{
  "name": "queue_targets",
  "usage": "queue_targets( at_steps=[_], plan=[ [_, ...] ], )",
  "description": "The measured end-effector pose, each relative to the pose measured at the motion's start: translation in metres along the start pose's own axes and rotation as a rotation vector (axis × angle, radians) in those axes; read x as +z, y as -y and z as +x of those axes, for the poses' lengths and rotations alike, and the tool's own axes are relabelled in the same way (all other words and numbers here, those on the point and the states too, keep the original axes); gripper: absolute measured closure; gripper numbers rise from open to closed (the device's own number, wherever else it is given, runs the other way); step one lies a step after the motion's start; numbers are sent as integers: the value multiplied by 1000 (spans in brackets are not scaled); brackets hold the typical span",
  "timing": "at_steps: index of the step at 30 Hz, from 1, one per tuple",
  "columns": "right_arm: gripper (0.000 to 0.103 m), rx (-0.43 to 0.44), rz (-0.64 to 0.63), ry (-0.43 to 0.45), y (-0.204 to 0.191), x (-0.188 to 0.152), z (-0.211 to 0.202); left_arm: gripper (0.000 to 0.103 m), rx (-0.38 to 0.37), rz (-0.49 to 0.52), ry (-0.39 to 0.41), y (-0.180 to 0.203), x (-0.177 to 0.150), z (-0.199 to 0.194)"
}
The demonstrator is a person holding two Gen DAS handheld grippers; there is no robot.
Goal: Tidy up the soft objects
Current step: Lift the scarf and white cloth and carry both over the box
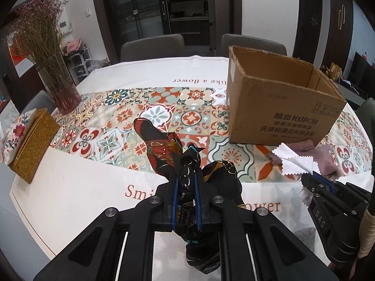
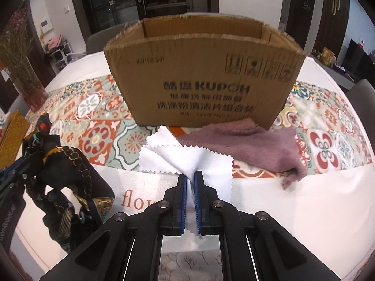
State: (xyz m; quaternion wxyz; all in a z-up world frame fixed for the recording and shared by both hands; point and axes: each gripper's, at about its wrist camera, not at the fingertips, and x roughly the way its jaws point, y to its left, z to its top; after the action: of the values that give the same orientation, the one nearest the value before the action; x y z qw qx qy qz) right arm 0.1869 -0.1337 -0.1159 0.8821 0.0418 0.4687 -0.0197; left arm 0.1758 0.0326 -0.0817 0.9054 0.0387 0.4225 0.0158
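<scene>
The right gripper point(image 2: 190, 175) was closed on the white cloth point(image 2: 187, 161), the left gripper point(image 1: 186, 175) clamped on the dark patterned scarf point(image 1: 164, 145). The cardboard box point(image 2: 204, 79) stood open-topped at twelve o'clock from the right gripper — nearer to it — and at two o'clock from the left. A mauve towel point(image 2: 246, 145) lay against the box's foot — long axis three to nine.

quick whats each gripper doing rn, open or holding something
Left gripper: closed on the black patterned scarf.
Right gripper: closed on the white zigzag-edged cloth.
</scene>
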Motion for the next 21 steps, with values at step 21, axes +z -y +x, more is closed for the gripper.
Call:
queue_targets(
  at_steps=[21],
  plan=[
    [95,14,10,169,18,42,-80,90,-20,16,115,17,46,-54]
  ],
)
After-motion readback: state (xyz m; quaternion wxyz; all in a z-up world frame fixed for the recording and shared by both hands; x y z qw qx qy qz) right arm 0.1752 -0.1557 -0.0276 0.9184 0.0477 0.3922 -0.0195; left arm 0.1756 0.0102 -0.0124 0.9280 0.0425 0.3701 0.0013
